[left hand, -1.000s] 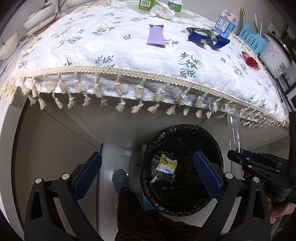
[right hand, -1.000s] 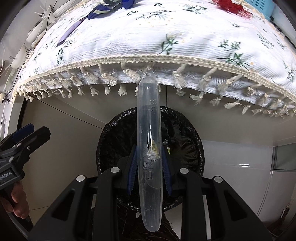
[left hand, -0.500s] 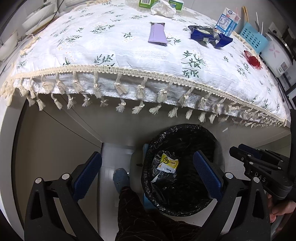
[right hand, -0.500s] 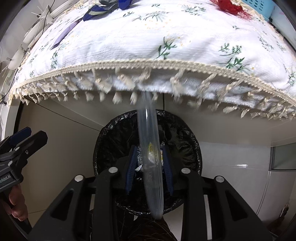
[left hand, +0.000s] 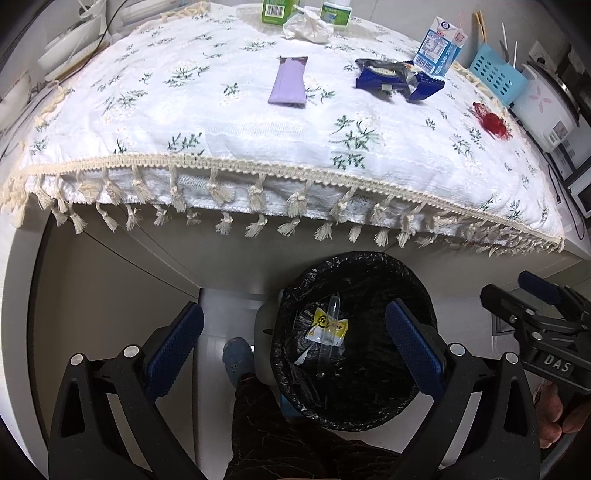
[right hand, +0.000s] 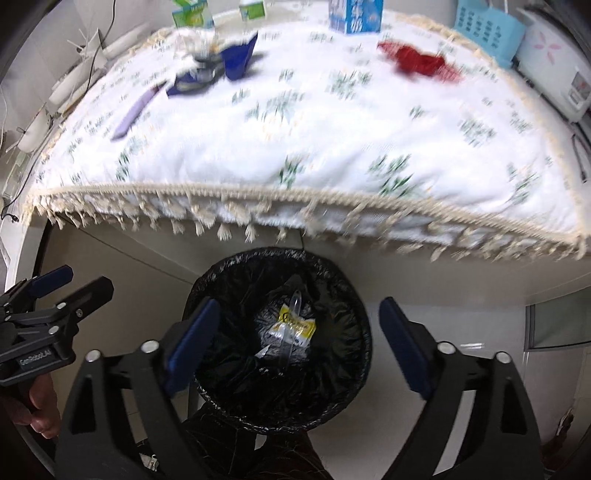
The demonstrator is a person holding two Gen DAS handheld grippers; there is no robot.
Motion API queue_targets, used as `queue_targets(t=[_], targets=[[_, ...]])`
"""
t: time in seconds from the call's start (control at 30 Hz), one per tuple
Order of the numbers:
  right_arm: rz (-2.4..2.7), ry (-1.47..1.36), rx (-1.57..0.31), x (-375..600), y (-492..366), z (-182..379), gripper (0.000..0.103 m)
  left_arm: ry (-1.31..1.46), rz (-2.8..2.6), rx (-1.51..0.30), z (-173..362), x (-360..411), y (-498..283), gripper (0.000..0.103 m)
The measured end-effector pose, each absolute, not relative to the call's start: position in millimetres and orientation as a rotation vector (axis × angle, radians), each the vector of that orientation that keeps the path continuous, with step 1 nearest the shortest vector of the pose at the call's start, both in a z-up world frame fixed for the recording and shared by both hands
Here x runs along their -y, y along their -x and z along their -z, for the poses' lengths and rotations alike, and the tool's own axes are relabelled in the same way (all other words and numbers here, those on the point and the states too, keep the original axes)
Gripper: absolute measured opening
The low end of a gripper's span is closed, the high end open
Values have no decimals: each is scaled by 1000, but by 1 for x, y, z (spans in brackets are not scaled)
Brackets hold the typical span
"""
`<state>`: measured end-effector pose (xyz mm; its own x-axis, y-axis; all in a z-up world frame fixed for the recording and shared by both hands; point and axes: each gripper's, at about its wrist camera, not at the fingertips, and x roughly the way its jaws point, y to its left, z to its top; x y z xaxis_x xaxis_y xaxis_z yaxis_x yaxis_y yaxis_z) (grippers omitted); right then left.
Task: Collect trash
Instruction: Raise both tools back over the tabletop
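Note:
A black-lined trash bin (left hand: pixel 354 266) stands on the floor below the table edge; it also shows in the right wrist view (right hand: pixel 354 295). Inside lie a clear plastic tube (left hand: pixel 327 332) (right hand: pixel 291 325) and a yellow wrapper (left hand: pixel 327 326) (right hand: pixel 295 325). My left gripper (left hand: pixel 295 343) is open and empty above the bin. My right gripper (right hand: pixel 299 339) is open and empty over the bin. On the tablecloth lie a purple wrapper (left hand: pixel 288 83), a dark blue packet (left hand: pixel 395 77), a crumpled tissue (left hand: pixel 306 27) and a red scrap (left hand: pixel 491 120).
A milk carton (left hand: pixel 441 46), green cartons (left hand: pixel 277 9), a blue basket (left hand: pixel 496 75) and a rice cooker (left hand: pixel 546 107) stand at the table's far side. The fringed cloth edge (left hand: pixel 258 171) overhangs the bin. My leg and foot (left hand: pixel 236 358) are beside the bin.
My right gripper opened and let go of the clear tube, which fell into the bin. The right gripper has tilted up toward the table. The left gripper stayed open.

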<state>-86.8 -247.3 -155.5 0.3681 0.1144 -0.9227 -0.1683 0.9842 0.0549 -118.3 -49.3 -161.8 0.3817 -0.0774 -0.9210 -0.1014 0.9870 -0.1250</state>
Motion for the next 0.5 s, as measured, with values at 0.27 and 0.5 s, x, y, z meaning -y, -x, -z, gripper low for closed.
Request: queue_targets(t=[0.27,0.5], targets=[[-158,40,-1110,262,88,110,94,182,-10,-1149,127,47,115,97],[-145,39,-1062,266,79,76,94,171,13,-1106,93,52,104,97]])
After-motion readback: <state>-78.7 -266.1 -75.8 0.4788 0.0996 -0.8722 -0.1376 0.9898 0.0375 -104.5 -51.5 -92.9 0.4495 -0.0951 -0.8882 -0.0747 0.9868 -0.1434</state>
